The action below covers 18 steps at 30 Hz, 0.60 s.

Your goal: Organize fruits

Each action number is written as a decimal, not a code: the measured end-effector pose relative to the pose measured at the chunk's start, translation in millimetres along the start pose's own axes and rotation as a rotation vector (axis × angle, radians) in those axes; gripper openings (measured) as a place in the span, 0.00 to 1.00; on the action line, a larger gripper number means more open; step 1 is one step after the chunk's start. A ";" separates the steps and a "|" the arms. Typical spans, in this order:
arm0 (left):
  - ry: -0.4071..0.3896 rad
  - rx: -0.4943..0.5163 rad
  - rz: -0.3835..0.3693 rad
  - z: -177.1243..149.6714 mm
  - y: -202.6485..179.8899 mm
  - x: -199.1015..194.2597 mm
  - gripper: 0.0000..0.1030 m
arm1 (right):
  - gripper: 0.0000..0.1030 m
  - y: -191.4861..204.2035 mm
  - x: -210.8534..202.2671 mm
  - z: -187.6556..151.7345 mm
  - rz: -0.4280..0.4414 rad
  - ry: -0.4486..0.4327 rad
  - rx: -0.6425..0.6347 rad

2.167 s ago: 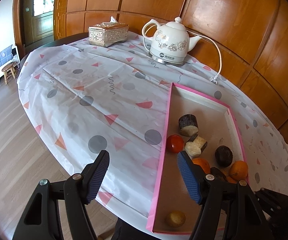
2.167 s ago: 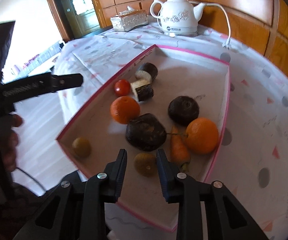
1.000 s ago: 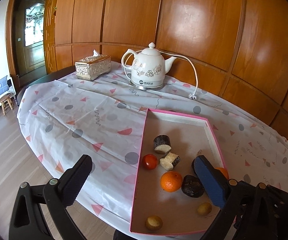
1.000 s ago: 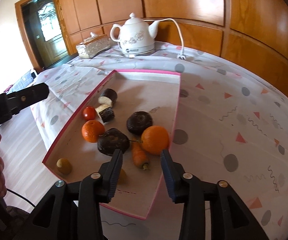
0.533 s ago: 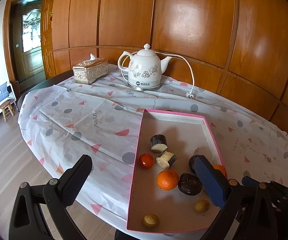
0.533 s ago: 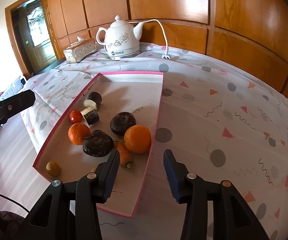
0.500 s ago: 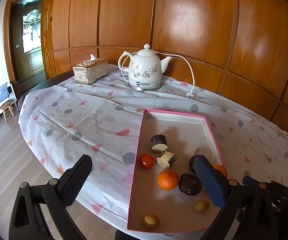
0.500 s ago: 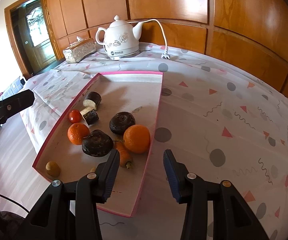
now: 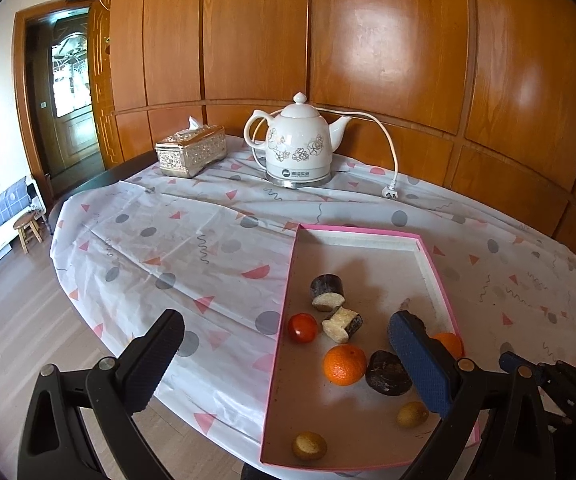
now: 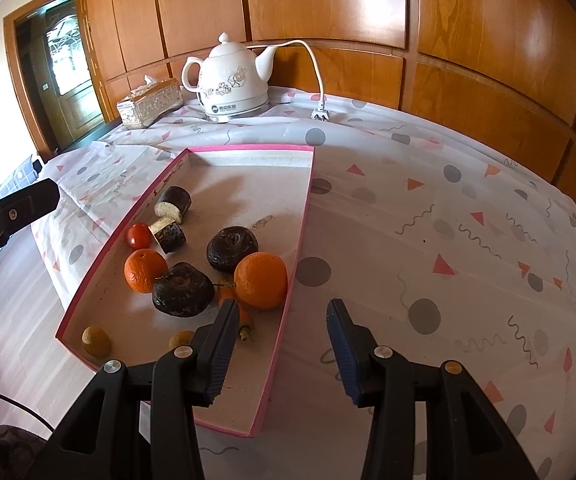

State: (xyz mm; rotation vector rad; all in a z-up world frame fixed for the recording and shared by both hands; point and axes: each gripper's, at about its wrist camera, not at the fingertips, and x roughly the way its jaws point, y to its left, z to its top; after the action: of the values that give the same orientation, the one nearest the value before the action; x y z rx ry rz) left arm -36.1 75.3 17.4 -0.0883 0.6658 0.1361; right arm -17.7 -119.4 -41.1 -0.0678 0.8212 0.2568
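Fruits gathered in the pink tray [image 10: 301, 240], nothing held.
Both the left gripper [image 9: 284, 364] and right gripper [image 10: 280, 346] are held apart, empty; whether sorting remains cannot be told.

Even daylight enters through the glazed door [image 9: 70, 76] at left; broad glare patches on the polished wall panels [image 9: 383, 40]; soft shadows; sharp focus; strong fisheye curvature, dark vignetted corners

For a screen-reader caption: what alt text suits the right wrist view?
An open right gripper hovers over the near edge of a pink-rimmed tray holding oranges, dark fruits and a tomato; behind stands a white kettle.
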 end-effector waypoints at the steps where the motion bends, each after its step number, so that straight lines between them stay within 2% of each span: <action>1: 0.002 -0.001 0.000 0.0 -0.1 0.3 1.00 | 0.45 -0.2 0.3 0.1 0.000 0.001 0.001; 18: 0.004 -0.007 0.014 -0.8 0.5 0.9 1.00 | 0.45 -1.0 0.5 -0.5 0.000 0.001 0.003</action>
State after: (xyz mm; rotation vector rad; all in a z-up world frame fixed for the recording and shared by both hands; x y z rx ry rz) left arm -35.9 75.8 16.2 -0.0908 0.6700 0.1518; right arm -17.5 -120.4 -41.8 -0.0656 0.8229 0.2556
